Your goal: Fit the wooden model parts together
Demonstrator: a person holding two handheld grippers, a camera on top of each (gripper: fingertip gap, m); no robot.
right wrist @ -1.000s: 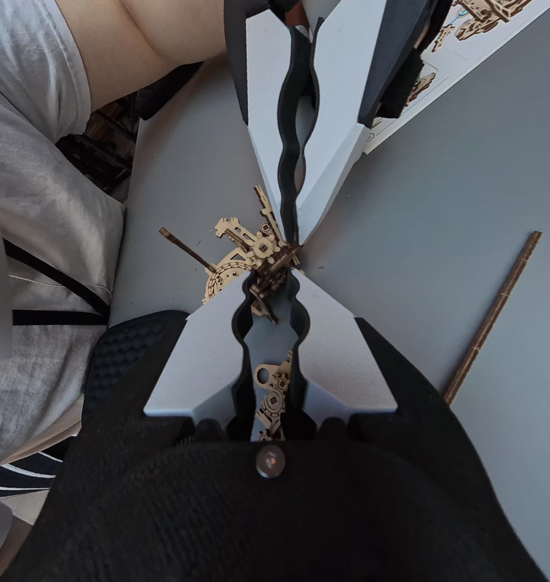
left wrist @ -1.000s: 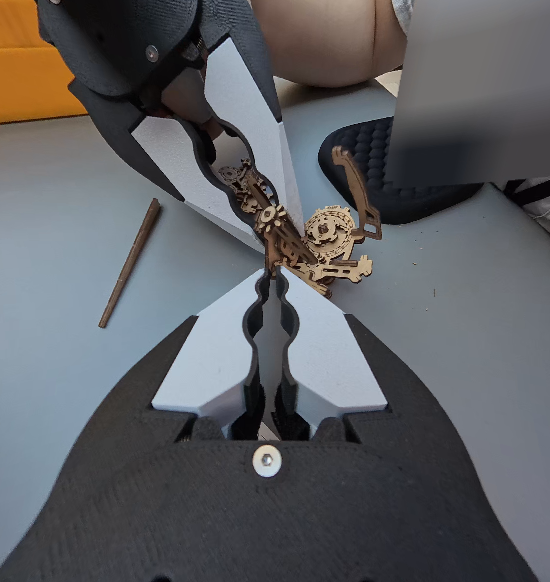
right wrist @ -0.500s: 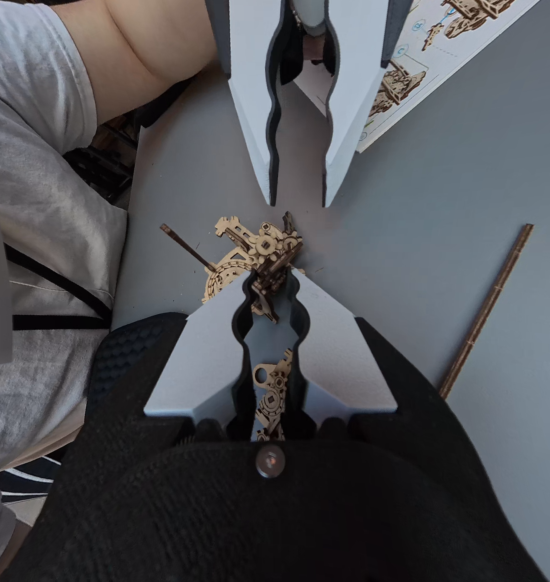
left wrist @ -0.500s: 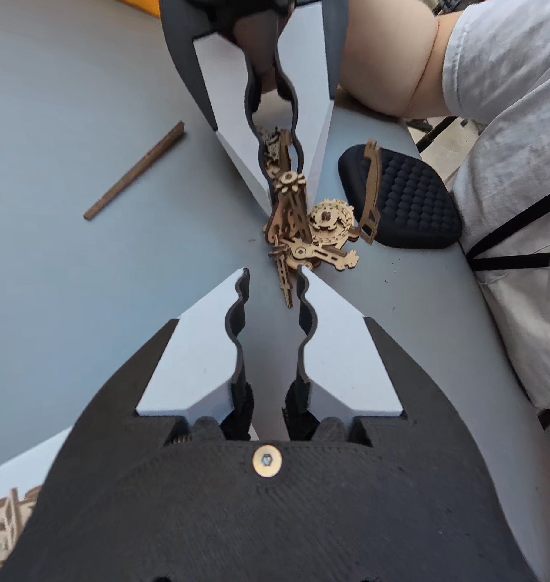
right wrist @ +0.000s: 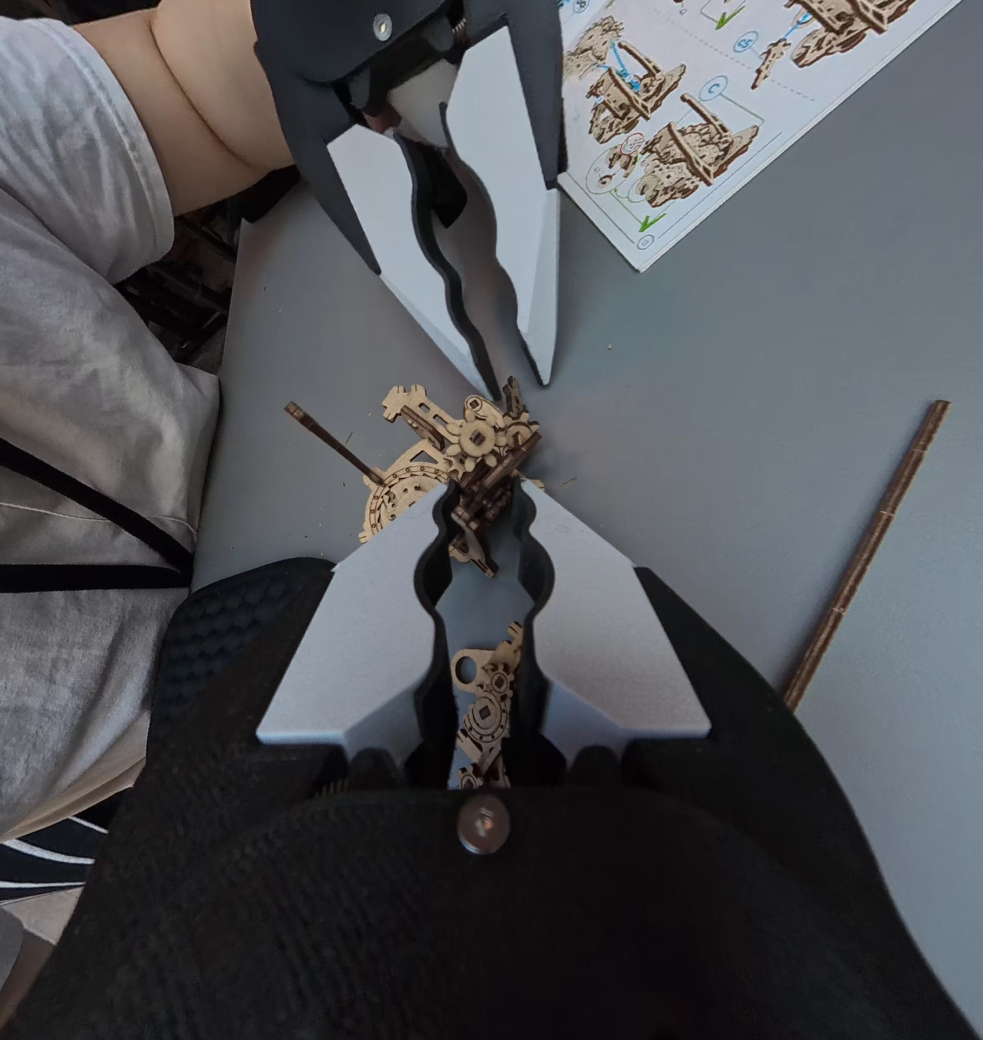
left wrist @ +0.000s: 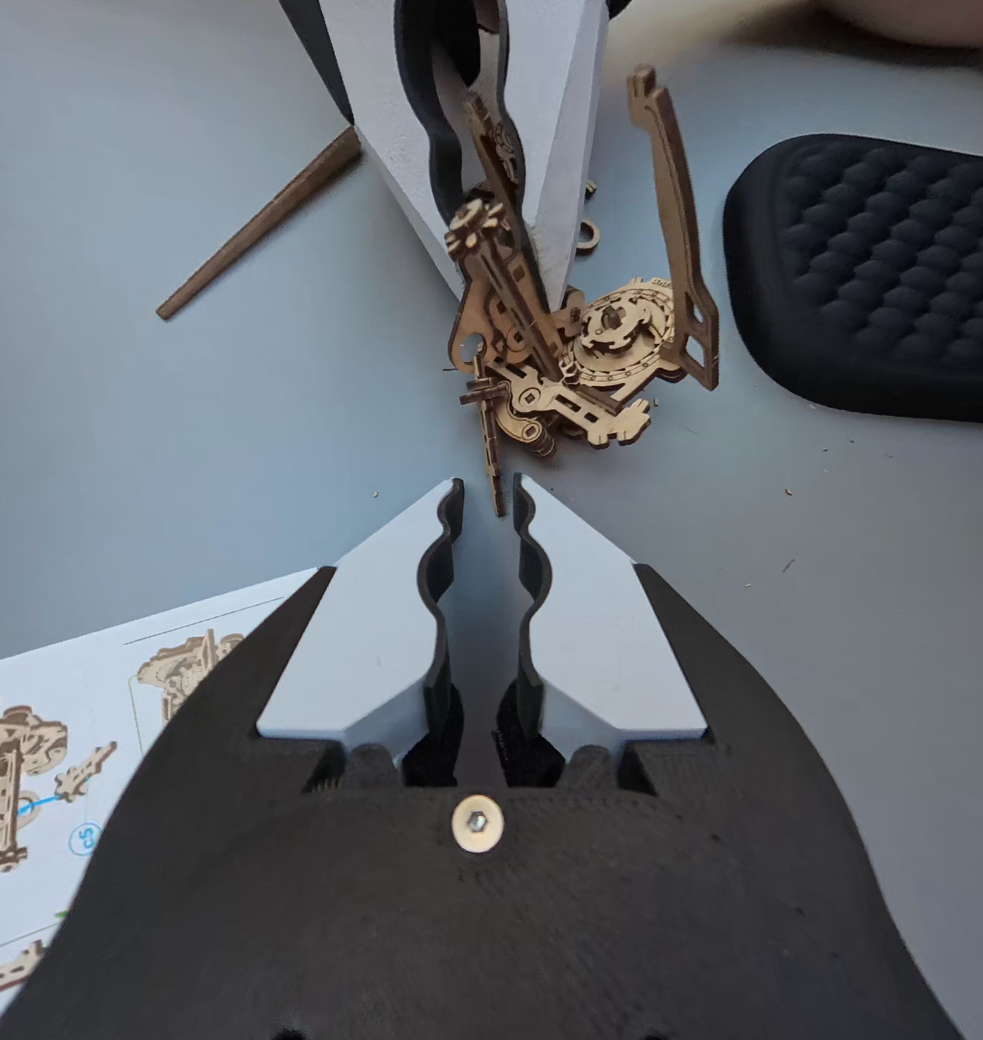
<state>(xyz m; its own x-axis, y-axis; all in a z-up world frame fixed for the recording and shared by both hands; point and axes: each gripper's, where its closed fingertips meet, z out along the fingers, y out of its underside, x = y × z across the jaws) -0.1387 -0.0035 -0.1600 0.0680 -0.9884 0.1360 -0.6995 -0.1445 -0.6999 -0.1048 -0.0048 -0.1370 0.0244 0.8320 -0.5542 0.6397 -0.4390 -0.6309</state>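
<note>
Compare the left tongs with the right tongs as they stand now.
The left tongs stand open with a gap between the tips; the right tongs are shut on the model. The left tongs hold nothing, with only a thin wooden strip reaching between their tips; the right tongs have wooden parts running down their whole gap. Both have pale fingers with wavy black pads.
</note>
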